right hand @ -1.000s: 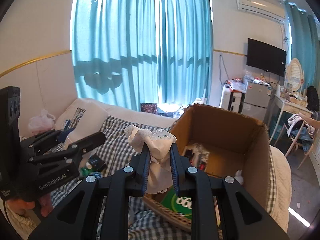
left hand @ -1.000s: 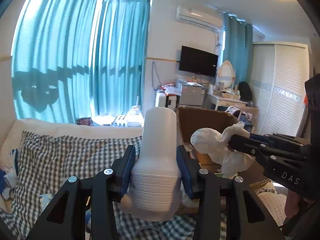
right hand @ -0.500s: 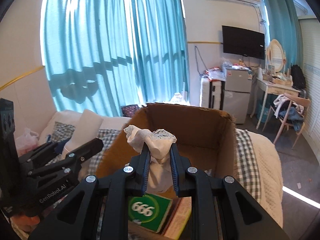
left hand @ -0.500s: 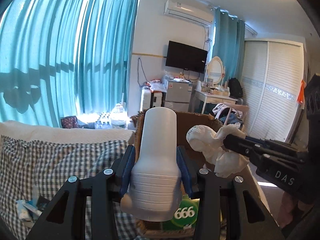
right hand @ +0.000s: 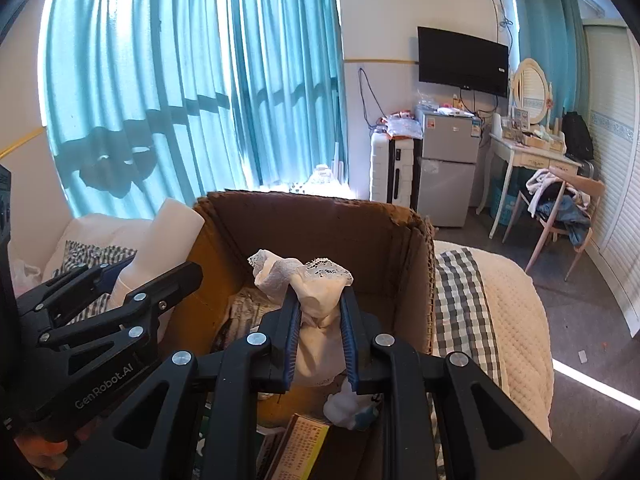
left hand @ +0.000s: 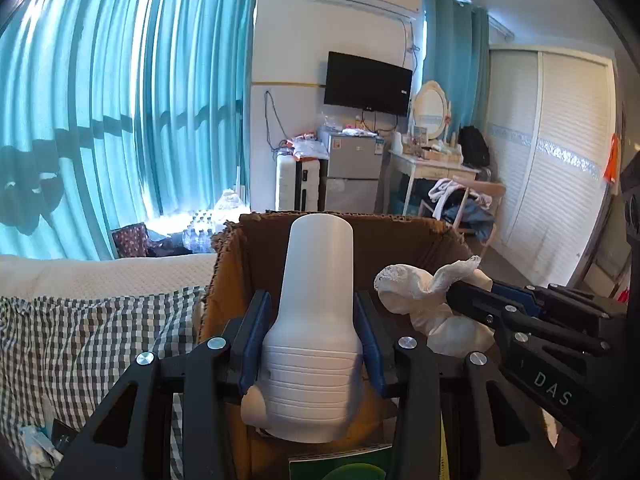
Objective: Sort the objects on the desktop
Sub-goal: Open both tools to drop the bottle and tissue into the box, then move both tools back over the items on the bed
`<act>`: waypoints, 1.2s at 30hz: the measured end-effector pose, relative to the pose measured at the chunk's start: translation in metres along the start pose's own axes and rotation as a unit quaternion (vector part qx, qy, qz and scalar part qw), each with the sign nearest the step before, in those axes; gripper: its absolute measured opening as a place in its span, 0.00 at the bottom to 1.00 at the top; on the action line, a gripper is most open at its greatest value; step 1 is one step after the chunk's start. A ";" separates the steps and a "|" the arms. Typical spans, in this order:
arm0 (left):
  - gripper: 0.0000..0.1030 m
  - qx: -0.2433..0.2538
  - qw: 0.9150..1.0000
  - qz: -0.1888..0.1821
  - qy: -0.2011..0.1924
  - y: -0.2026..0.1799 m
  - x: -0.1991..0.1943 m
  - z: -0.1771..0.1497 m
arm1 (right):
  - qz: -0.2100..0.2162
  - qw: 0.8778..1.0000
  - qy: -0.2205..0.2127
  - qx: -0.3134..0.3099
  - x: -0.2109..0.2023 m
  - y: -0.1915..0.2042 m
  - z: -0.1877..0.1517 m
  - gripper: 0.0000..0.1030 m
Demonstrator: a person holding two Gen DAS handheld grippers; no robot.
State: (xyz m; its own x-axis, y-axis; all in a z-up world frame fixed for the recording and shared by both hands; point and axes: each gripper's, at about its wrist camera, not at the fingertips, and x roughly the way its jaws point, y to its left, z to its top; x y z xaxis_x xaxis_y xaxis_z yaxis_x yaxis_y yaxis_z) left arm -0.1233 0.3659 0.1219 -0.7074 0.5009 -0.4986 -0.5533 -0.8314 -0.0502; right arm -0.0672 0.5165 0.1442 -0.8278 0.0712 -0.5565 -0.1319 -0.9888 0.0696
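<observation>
Two grippers are each clamped on something above an open cardboard box (left hand: 224, 280). The left gripper (left hand: 311, 336) squeezes a white plastic bottle (left hand: 314, 320) between its blue pads; the bottle's long axis runs forward along the fingers, narrow smooth end pointing away, wider ribbed end toward the camera. Its lower end is partly cut off behind the fingers. The right gripper (right hand: 320, 320) pinches a bunched white cloth (right hand: 316, 296) with a lace edge, the frilled top sticking up past the fingertips and the rest hanging limp below. Under it, inside the box, lie a printed carton (right hand: 300, 440), a small white and blue lump too blurred to name, and some crumpled fabric. A checked blanket (left hand: 80, 340) spreads left of the left gripper.
</observation>
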 end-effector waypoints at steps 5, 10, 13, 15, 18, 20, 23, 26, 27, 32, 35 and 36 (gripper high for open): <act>0.48 0.019 1.000 0.010 0.010 -0.007 0.002 0.000 | -0.006 1.000 0.003 0.012 0.001 -0.010 -0.001 0.23; 0.90 0.022 0.999 0.025 -0.031 -0.010 -0.015 -0.002 | -0.018 1.000 0.003 0.021 -0.009 -0.015 0.000 0.33; 0.92 0.022 0.999 0.028 -0.029 -0.008 -0.024 -0.003 | -0.014 0.999 -0.005 0.034 -0.017 -0.017 0.000 0.55; 0.93 0.019 0.999 0.032 -0.030 -0.004 -0.031 -0.004 | -0.011 0.999 -0.014 0.050 -0.025 -0.019 -0.001 0.66; 1.00 0.009 0.998 0.044 -0.041 0.007 -0.051 -0.005 | 0.005 0.998 -0.022 0.060 -0.038 -0.016 -0.002 0.66; 1.00 0.000 0.998 0.051 -0.047 0.015 -0.067 -0.008 | 0.014 0.998 -0.031 0.060 -0.048 -0.008 -0.003 0.67; 1.00 -0.018 0.996 0.063 -0.056 0.034 -0.095 -0.011 | 0.034 0.997 -0.051 0.049 -0.070 0.014 -0.006 0.68; 1.00 -0.032 0.995 0.071 -0.056 0.062 -0.125 -0.013 | 0.057 0.996 -0.060 0.033 -0.087 0.037 -0.011 0.68; 1.00 -0.035 0.996 0.071 -0.049 0.075 -0.135 -0.015 | 0.066 0.996 -0.063 0.024 -0.093 0.047 -0.013 0.68; 1.00 -0.037 0.990 0.130 -0.037 0.130 -0.174 -0.033 | 0.102 0.993 -0.058 -0.009 -0.105 0.093 -0.026 0.69; 1.00 -0.044 0.984 0.169 -0.027 0.166 -0.194 -0.056 | 0.116 0.992 -0.044 -0.025 -0.098 0.123 -0.040 0.69; 1.00 -0.045 0.983 0.179 -0.022 0.175 -0.198 -0.063 | 0.119 0.992 -0.039 -0.028 -0.094 0.131 -0.046 0.69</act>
State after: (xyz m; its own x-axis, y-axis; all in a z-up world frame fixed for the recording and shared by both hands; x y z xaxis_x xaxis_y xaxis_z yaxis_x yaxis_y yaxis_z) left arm -0.0525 0.1060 0.1567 -0.8688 0.1803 -0.4613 -0.2256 -0.9732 0.0444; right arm 0.0180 0.3740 0.1674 -0.8720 -0.1576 -0.4633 0.1014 -0.9844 0.1439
